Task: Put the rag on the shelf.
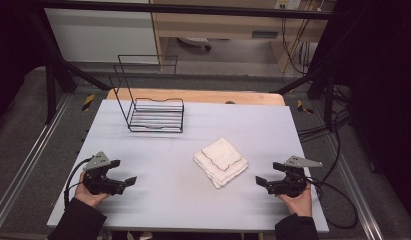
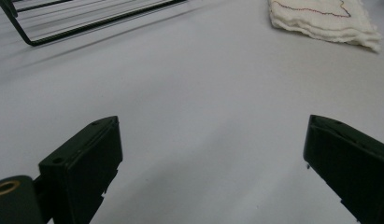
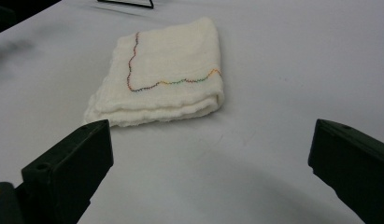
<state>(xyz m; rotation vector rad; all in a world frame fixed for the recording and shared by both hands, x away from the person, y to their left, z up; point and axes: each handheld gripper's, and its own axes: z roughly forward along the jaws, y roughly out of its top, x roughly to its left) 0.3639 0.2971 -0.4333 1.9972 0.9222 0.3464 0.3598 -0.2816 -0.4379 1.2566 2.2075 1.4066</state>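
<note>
On pale grey worktop [image 1: 158,165]: folded cream cloth with wavy stitched edge [image 1: 220,162], lying flat between left gripper [image 1: 124,182] and right gripper [image 1: 263,183]. Fingers of both spread wide, released, grasping nothing. Black wire rack [image 1: 154,112] behind.

The folded cloth [image 3: 166,74] looks like soft, loosely woven cotton, matt and slightly fuzzy, with a coloured stitched seam. The table [image 1: 193,200] has a smooth, matt pale grey top over a bare wood edge. The rack [image 1: 155,112] is thin black wire. Each claw's jaws look like matt black plastic.
</note>
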